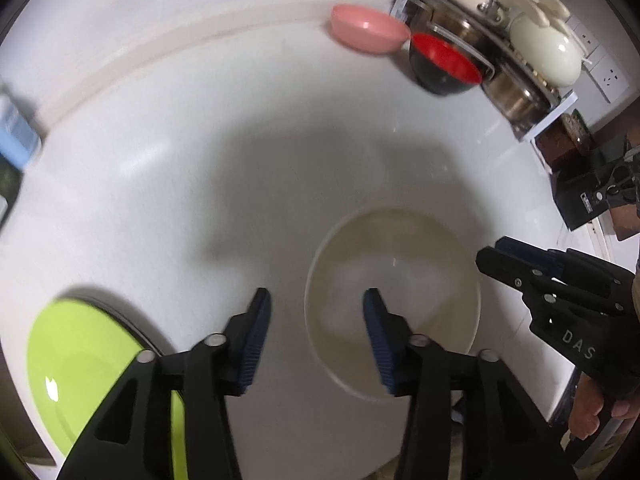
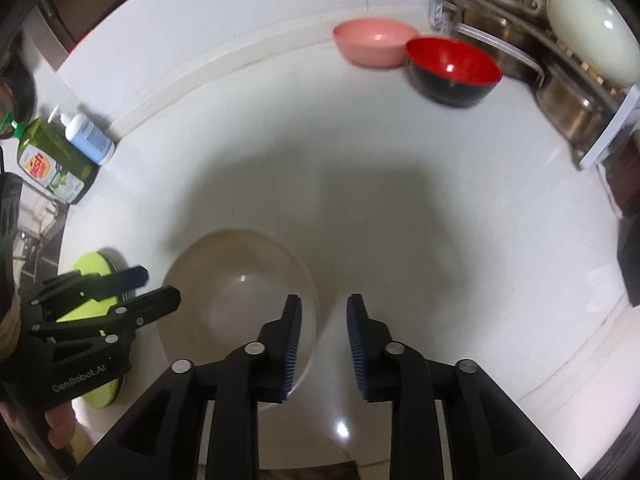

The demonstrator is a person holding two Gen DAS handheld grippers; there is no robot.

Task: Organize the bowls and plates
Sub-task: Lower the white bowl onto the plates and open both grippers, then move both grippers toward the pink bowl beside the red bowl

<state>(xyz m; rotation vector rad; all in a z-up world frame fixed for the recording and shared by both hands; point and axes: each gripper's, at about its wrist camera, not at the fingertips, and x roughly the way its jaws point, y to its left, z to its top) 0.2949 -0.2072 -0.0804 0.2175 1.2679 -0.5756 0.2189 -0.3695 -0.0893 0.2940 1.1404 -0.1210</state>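
Note:
A cream shallow plate (image 1: 394, 304) (image 2: 240, 300) lies on the white counter near the front. My left gripper (image 1: 316, 300) hovers open above its left rim, with nothing between its fingers. My right gripper (image 2: 323, 306) is open over the plate's right rim, also holding nothing. A lime-green plate (image 1: 88, 364) (image 2: 94, 272) rests on a darker plate at the left. At the back stand a pink bowl (image 1: 368, 28) (image 2: 374, 40) and a black bowl with a red inside (image 1: 444, 64) (image 2: 454, 68), side by side.
A dish rack (image 1: 500, 40) (image 2: 552, 52) with metal pots and pale dishes fills the back right corner. A green detergent bottle (image 2: 52, 160) and a blue-labelled pump bottle (image 2: 88, 138) stand at the left against the wall. A hand (image 1: 592, 416) holds the right gripper.

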